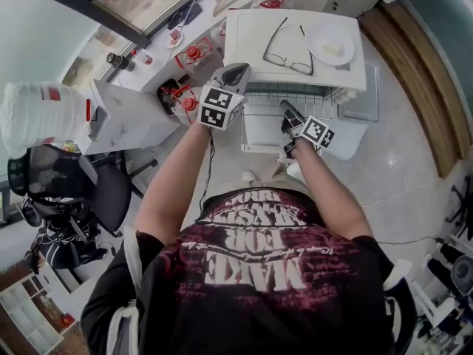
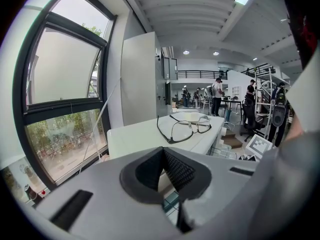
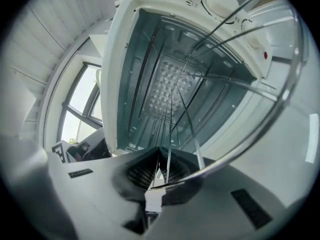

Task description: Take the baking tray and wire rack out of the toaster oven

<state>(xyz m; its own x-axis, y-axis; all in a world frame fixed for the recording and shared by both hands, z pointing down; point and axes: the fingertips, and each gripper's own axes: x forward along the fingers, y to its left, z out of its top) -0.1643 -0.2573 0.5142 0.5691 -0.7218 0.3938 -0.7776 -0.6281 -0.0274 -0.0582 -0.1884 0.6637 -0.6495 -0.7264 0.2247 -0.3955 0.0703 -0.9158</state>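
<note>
Right gripper view | right hand-held gripper (image 3: 160,170) clenched on wire rack (image 3: 236,151), near edge between jaws

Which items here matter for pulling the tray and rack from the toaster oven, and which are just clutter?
Job: toaster oven; wire rack, clamped in the right gripper; grey tray beside the oven, likely the baking tray.
Lying about: glasses and plate on the oven top; big water jug; office chair.
</note>
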